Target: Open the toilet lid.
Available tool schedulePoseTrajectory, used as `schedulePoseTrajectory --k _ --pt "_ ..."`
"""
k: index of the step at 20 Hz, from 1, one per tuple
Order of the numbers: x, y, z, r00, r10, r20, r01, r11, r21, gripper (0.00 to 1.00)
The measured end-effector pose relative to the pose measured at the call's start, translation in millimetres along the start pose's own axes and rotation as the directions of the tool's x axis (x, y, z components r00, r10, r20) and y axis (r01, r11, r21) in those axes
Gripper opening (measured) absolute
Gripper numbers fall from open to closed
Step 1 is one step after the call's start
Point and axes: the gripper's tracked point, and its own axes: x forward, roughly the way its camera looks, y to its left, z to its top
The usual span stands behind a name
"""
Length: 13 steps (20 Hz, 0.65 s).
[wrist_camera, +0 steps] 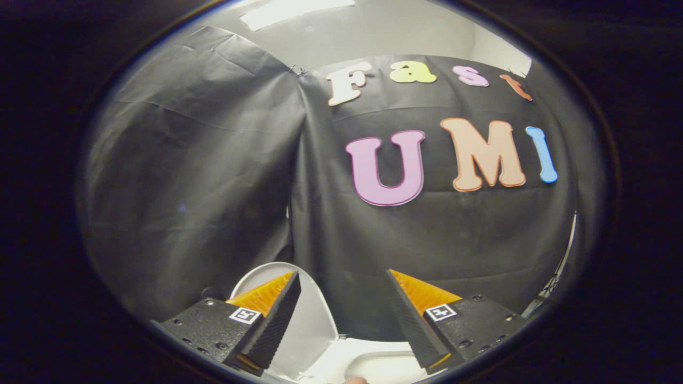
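Gripper: fingers spread wide, gripping nothing. Toilet lid: white, raised close to upright, standing just behind the left finger and showing in the gap between the two; its curved top edge rises past the left fingertip. Toilet: white body low between and just beyond the fingers. Risk, judged: the lid looks unsupported, so a brush from the left finger on withdrawal could tip it back down. Clearance: tight on the left beside the lid edge; open room ahead and right before the black cloth wall.
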Motion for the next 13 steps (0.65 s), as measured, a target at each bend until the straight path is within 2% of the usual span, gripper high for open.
schedulePoseTrajectory --k 6,13 --pt "-38 -82 -2 0.991 -0.132 -0.002 0.132 0.991 0.011 0.96" --pt "-93 -176 -26 0.96 -0.276 -0.036 0.278 0.96 0.038 0.96"
